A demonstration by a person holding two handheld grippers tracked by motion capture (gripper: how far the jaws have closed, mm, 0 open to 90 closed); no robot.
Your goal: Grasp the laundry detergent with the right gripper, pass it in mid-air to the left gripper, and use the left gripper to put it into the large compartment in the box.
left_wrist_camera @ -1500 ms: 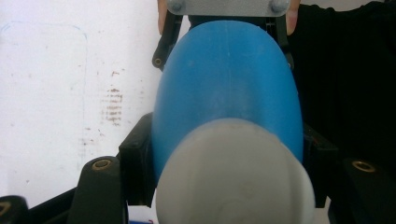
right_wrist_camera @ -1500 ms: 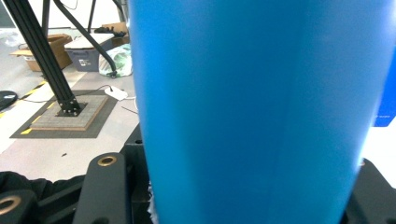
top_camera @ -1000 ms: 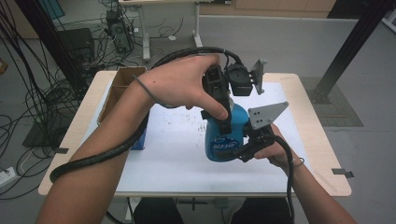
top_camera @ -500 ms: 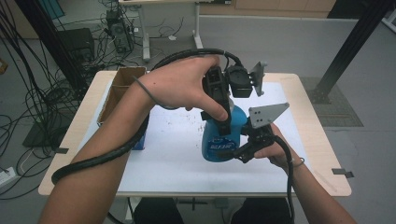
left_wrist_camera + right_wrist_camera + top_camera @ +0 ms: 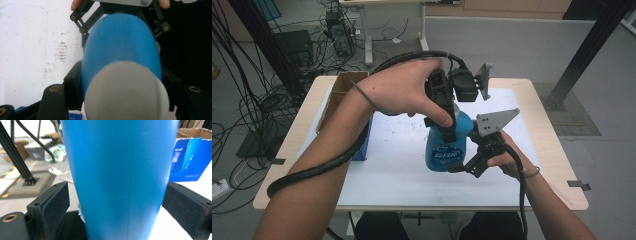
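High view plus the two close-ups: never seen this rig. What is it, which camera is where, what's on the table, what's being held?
There is no robot: a person holds a hand-held two-jaw gripper in each hand. The high view comes from a fixed camera above the table. The other two pictures come from cameras riding on the grippers, looking along their black jaws.

The left gripper comes down on the top of a blue bottle; its own view looks down past the bottle's white cap, jaws either side. The right gripper clamps the bottle's body from the side, pads against it.

A white sheet covers the tabletop, and an open cardboard box with a blue carton sits at the left edge.
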